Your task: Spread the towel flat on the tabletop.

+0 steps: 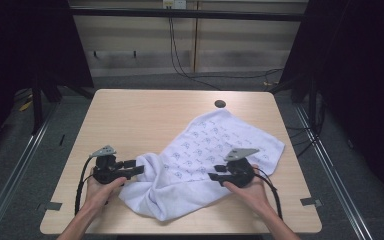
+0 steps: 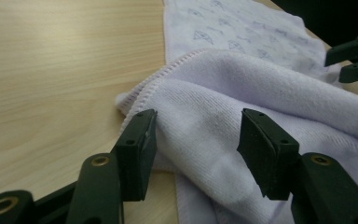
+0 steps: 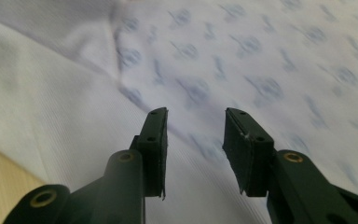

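A white towel point(image 1: 205, 150) with a small blue print lies crumpled on the right half of the wooden table point(image 1: 130, 115), its near part bunched and folded over. My left gripper point(image 1: 135, 168) sits at the towel's left edge. In the left gripper view the jaws point(image 2: 196, 135) stand apart with a thick hemmed fold of the towel point(image 2: 214, 93) between them, not squeezed. My right gripper point(image 1: 215, 172) hovers over the towel's right part. Its jaws point(image 3: 195, 135) are open above the printed cloth point(image 3: 261, 56), with nothing between them. The right gripper's fingertips point(image 2: 354, 58) also show at the far side of the fold.
A dark round hole point(image 1: 220, 104) is set in the tabletop near the far edge, just beyond the towel. The table's left half is bare wood. Cables run over the floor behind the table, and dark curtains stand at both sides.
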